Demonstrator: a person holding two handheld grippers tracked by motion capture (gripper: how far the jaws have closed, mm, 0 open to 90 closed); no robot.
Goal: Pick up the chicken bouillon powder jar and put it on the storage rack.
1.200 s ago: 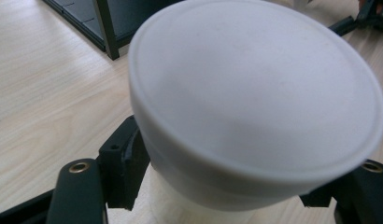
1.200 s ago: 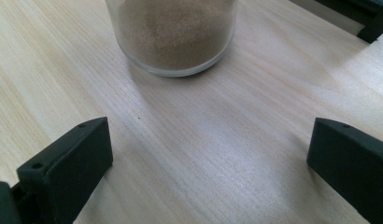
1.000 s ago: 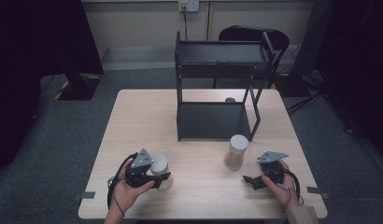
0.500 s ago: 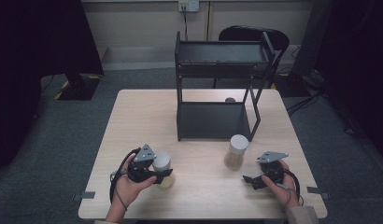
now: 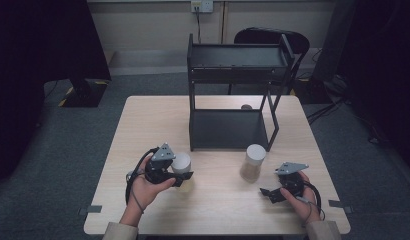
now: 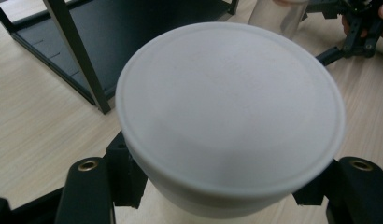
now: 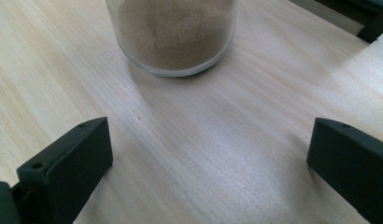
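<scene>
My left gripper (image 5: 181,173) is shut on a white-lidded jar (image 5: 181,162) and holds it just above the table's front left. In the left gripper view the white lid (image 6: 227,107) sits between the two black jaws of my left gripper (image 6: 222,186). A second jar (image 5: 253,162), white-lidded and holding brown granules, stands right of centre. My right gripper (image 5: 271,193) rests near the front right, open, with its jaws pointing at that jar. In the right gripper view the jar of granules (image 7: 173,32) stands ahead of my right gripper (image 7: 210,154), with bare wood between the jaws.
A black two-tier rack (image 5: 228,130) stands at the back middle of the wooden table (image 5: 143,125), and its lower shelf (image 6: 110,37) lies just beyond the held jar. A small round object (image 5: 246,107) lies behind the rack. A chair (image 5: 273,40) stands beyond the table.
My left gripper has lifted the white-lidded jar and carried it a little right and toward the rack. The right gripper and the second jar have stayed put.
</scene>
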